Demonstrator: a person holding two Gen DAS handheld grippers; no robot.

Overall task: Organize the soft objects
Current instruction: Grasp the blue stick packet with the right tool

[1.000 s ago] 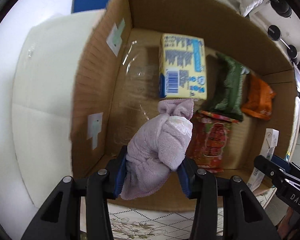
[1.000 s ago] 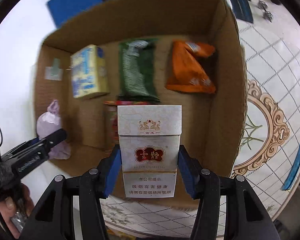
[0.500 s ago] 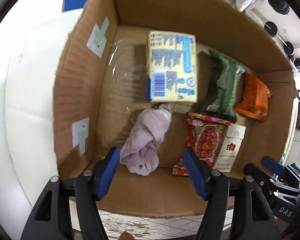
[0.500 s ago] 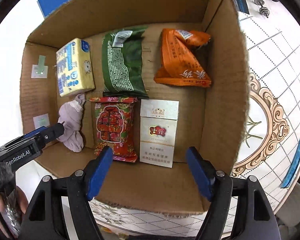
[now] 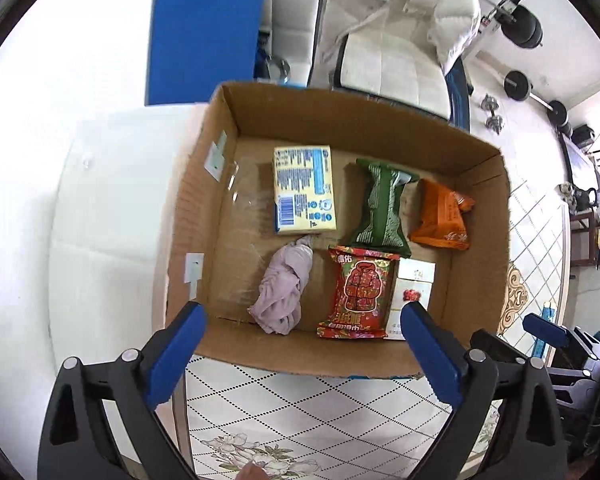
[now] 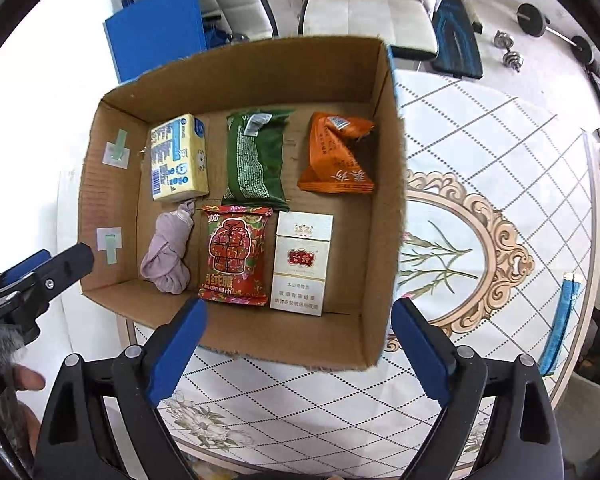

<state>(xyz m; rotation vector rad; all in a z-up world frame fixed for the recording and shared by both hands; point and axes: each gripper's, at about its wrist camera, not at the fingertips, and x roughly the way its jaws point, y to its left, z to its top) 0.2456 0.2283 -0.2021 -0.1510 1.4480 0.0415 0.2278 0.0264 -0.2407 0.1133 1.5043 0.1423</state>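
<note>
Soft objects sat inside the cardboard box (image 6: 384, 200), six items in two rows of three. Far row, left to right: yellow tissue pack (image 6: 179, 159), green packet (image 6: 254, 159), orange packet (image 6: 334, 155). Near row: lilac cloth (image 6: 168, 249), red packet (image 6: 236, 255), white carton (image 6: 303, 262). Cloth's far tip touched the tissue pack; red packet and white carton lay just beside each other, seemingly touching.

Left gripper (image 5: 302, 354) hovered above and just short of the box's near wall, jaws spread wide, holding nothing. Right gripper (image 6: 296, 350) was the same: wide open, empty, over the near wall.

Key relation: every packed item lay ahead of both grippers, away from the fingers, long axes running near-to-far, roughly parallel to the finger direction. Lilac cloth was straight ahead of the left gripper, so left was nearer to it; white carton sat ahead of the right gripper, nearer to that one.

Judged: box looked filled and neat, task near done. No loose soft item visible on the patterned table (image 6: 480, 200).
</note>
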